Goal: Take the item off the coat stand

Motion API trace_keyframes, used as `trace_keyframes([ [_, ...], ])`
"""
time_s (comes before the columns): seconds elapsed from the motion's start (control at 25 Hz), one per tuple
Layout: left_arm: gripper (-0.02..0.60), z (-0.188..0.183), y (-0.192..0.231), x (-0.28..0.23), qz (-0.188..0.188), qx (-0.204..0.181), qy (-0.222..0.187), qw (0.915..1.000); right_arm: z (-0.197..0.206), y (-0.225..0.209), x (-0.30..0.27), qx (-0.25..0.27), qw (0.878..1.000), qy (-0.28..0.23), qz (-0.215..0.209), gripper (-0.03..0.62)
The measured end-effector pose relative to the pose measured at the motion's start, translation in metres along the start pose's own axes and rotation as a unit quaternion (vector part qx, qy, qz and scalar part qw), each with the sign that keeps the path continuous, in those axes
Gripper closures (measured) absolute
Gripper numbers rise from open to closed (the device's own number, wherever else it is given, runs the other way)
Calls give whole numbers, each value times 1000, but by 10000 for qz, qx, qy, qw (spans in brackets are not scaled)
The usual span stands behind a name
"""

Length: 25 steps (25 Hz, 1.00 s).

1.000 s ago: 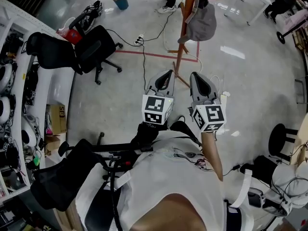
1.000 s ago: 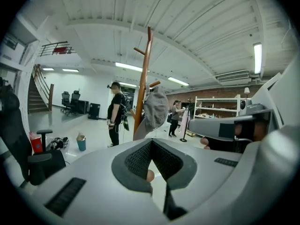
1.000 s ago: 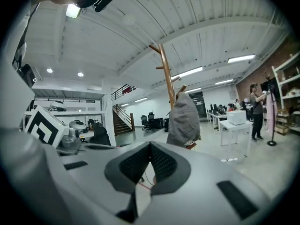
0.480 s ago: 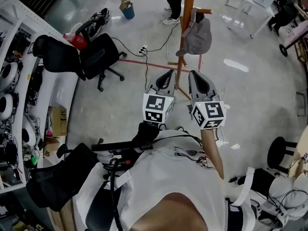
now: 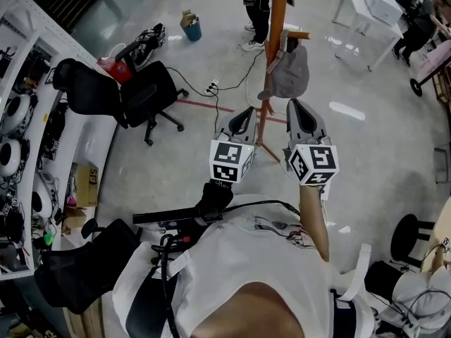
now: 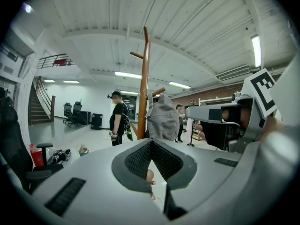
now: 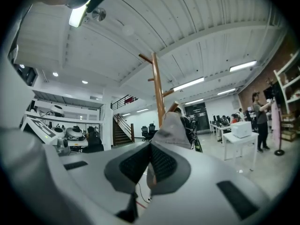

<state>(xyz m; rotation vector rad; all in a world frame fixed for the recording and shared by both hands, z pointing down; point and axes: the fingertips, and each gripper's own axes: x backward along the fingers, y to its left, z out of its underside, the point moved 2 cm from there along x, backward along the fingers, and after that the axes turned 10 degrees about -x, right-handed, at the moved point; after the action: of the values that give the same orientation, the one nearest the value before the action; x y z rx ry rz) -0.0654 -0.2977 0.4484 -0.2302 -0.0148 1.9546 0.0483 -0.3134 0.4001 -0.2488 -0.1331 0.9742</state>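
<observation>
My left gripper [image 5: 243, 115] and right gripper [image 5: 299, 111]: jaws closed together, both empty, apart from the grey fabric cap [image 5: 289, 72] hanging on the brown wooden coat stand [image 5: 273, 20].

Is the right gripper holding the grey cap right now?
No, the right gripper is shut and empty; the grey cap hangs on the coat stand ahead of it.

The grey, glossy floor [image 5: 380, 146] carries a wooden coat stand [image 5: 271, 48] near its middle. A black office chair [image 5: 141, 90] stands to the left, with a power strip [image 5: 211, 87] and a red tape line [image 5: 201, 105] between them. A blue bucket [image 5: 192, 28] sits toward the far edge.
</observation>
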Motion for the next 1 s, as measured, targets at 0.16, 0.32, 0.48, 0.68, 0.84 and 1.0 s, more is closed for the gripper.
trace_keyframes([
  [0.16,578,0,1,-3,42,-21,25,10000,-8,-6,-4,53,9999,-96,57,589],
  [0.32,578,3,1,-3,75,-12,69,9999,-20,-11,-6,212,9996,-164,-17,589],
  [0.48,578,7,0,-2,101,0,105,9999,-34,-22,-9,443,9987,-247,18,557],
  [0.68,578,10,-1,3,101,7,159,9998,-35,-35,-26,656,9977,156,-119,376],
  [0.84,578,9,2,7,60,13,196,9998,-21,-44,-44,626,9949,687,-389,341],
  [1.0,578,13,4,6,-12,24,254,9997,-15,-53,-54,465,9948,762,-490,342],
])
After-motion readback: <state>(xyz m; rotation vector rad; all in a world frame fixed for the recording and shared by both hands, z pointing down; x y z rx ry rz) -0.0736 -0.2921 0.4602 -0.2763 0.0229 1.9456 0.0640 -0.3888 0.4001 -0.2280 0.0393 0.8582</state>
